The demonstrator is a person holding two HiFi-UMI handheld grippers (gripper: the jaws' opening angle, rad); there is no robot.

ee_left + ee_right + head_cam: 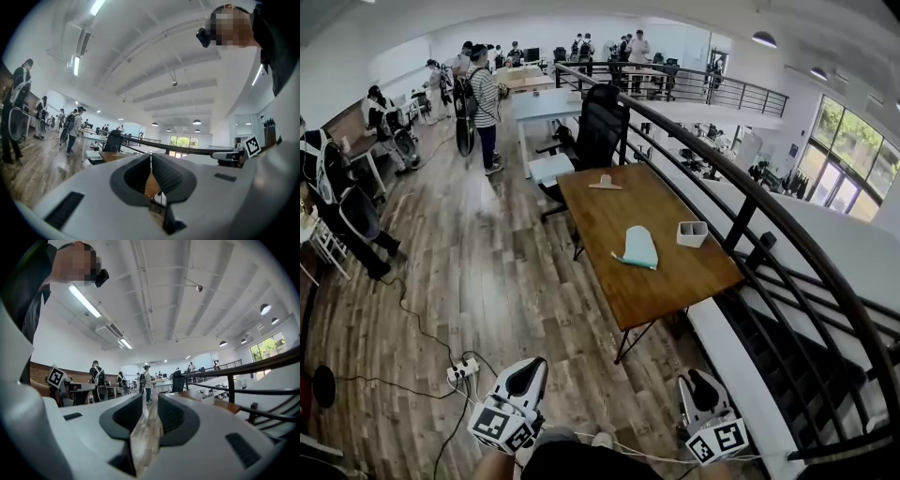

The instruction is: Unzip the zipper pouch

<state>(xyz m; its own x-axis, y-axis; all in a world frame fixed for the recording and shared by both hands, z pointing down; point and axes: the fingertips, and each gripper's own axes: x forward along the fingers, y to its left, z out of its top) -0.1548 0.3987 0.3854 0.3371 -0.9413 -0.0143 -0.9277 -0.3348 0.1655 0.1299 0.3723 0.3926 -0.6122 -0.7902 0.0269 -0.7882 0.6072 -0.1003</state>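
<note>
Pale teal zipper pouch [637,247] and white box [692,233] on brown wood-grain tabletop [661,292]; floor [487,272] grey-brown planks; railing [750,202] and chair [602,131] black; left gripper [528,367] and right gripper [697,379] white-grey, dark grey jaws, black-and-white square-marker cubes.

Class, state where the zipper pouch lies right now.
In the head view, the pouch lies on the wooden table, just left of the white box.

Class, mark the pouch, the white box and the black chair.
pouch [638,247]: head view, middle of its pale body.
white box [692,237]: head view, front wall.
black chair [602,127]: head view, backrest.
</note>
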